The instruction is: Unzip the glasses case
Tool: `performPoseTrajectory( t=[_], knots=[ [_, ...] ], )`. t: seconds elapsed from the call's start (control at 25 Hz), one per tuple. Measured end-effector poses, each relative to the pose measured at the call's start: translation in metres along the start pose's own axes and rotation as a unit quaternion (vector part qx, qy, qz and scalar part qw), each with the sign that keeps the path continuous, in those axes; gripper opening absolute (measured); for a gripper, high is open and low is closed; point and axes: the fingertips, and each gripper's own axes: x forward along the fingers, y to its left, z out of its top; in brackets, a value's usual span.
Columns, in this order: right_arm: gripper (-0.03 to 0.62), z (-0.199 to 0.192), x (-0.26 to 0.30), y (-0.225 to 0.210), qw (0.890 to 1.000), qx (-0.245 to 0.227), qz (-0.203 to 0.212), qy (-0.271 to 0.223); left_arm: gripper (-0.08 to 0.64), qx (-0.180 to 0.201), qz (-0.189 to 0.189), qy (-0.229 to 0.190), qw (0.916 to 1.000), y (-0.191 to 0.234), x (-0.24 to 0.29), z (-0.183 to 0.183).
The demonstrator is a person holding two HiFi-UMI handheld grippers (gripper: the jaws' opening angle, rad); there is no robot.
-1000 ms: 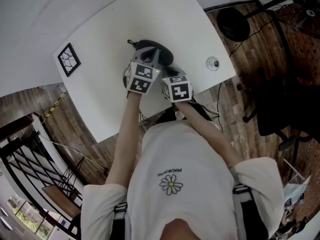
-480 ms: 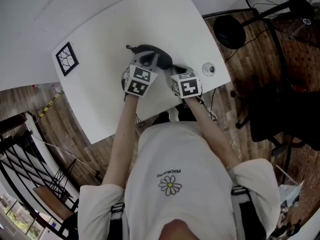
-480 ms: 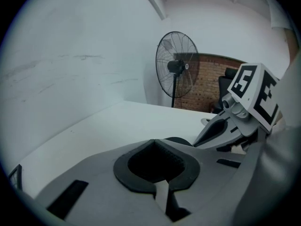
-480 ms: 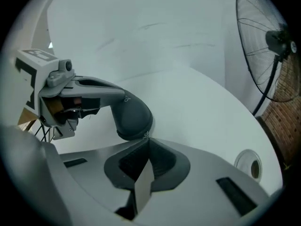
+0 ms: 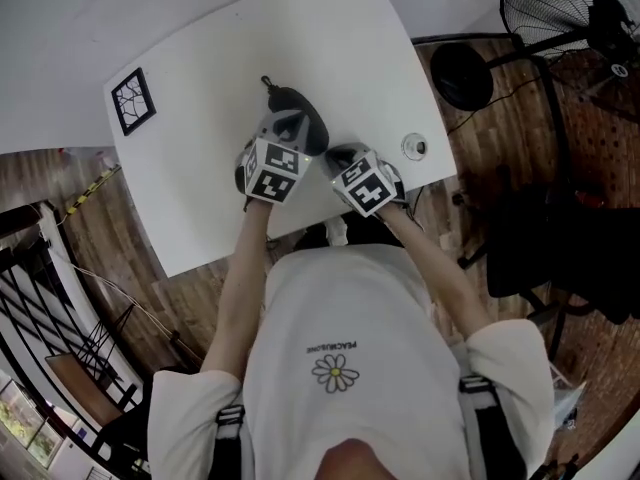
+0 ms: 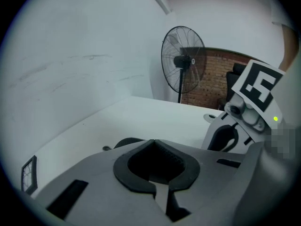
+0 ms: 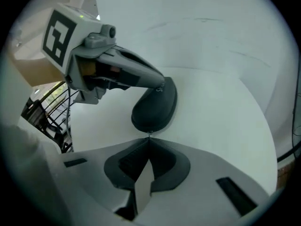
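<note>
Slippage was your main risk here. Your right gripper (image 7: 148, 138) had its jaws pressed fully together. What looked like the tiny zip pull (image 7: 149, 133) was pinched only at their very tips, at the near end of the glasses case (image 7: 153, 108). So thin a hold could have let go under a sideways tug, and a twisted pull could have jammed the slider. Your left gripper (image 6: 153, 142) was closed tight too, with nothing between its jaws and its tips bearing on the far end of the case. That looked like a press, not a grasp, so the rounded case could have skidded or spun on the smooth white table (image 5: 200, 58) once you hauled on the zip.

The case lay mid-table, toward your edge. A black-and-white marker tile (image 5: 132, 101) sat well apart to the left. A small round fitting (image 5: 413, 147) sat near the right edge, and a fan (image 5: 570, 8) stood off the table beyond. None of these blocked the zip's path; only your own two grippers crowded it.
</note>
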Motion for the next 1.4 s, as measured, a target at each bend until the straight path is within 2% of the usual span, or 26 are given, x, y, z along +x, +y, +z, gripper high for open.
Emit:
performPoseTrajectory(
  t=[0.2, 0.52, 0.76, 0.96, 1.24, 1.4],
  knots=[
    [0.007, 0.011, 0.016, 0.061, 0.998, -0.024, 0.057, -0.006, 0.014, -0.022, 0.028, 0.001, 0.9993, 0.0, -0.024, -0.015],
    [0.007, 0.02, 0.03, 0.08, 0.998, -0.014, 0.069, 0.0, 0.014, -0.015, 0.048, 0.017, 0.9986, -0.01, -0.037, -0.034],
    [0.007, 0.02, 0.025, 0.067, 0.999, -0.024, 0.043, -0.005, 0.014, -0.046, 0.042, -0.005, 0.9981, -0.008, -0.038, -0.036],
    [0.008, 0.024, 0.021, 0.032, 1.0, 0.001, 0.013, -0.015, 0.014, -0.065, 0.036, -0.012, 0.9971, -0.007, -0.038, -0.037],
    [0.008, 0.054, 0.03, -0.023, 0.997, -0.067, -0.015, -0.018, 0.014, -0.078, 0.033, -0.012, 0.9964, -0.009, -0.037, -0.036],
    [0.008, 0.078, 0.041, -0.048, 0.995, -0.092, -0.01, -0.022, 0.014, -0.085, 0.038, -0.012, 0.9956, -0.009, -0.039, -0.034]
  ],
)
